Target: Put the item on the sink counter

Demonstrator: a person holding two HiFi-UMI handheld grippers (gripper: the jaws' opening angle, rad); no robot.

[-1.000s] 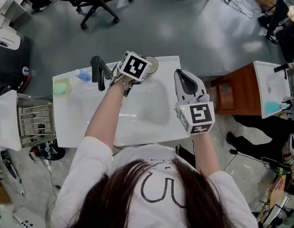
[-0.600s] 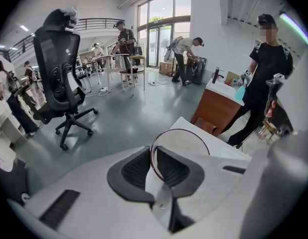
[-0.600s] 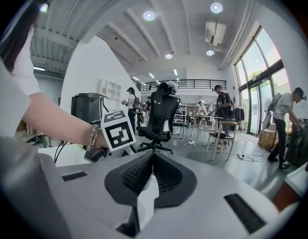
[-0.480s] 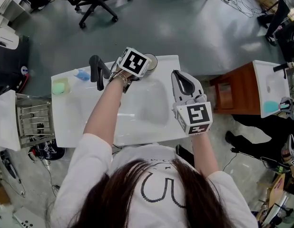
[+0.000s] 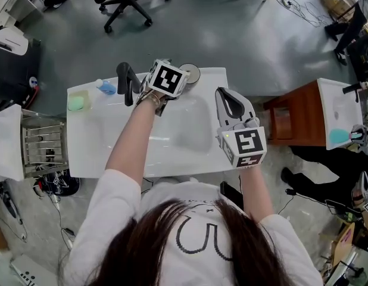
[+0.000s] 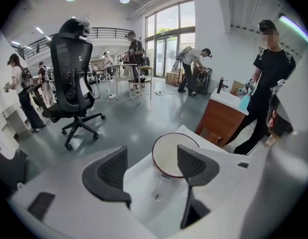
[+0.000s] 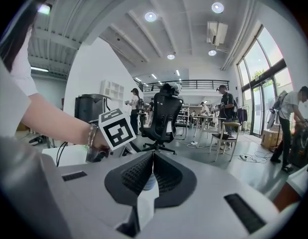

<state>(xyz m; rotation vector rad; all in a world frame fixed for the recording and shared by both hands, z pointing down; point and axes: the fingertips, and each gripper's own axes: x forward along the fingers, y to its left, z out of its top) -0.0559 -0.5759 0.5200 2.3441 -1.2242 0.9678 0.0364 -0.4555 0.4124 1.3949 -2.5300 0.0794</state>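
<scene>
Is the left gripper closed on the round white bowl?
No, the left gripper's fingers have just opened; the bowl sits free beyond them.

Right of the faucet, the bowl is half covered from above by the left gripper, whose jaws have just been opening and press on nothing. Left of the faucet, a small blue thing and a pale green thing are too small to name.

The person wears a white printed T-shirt.
</scene>
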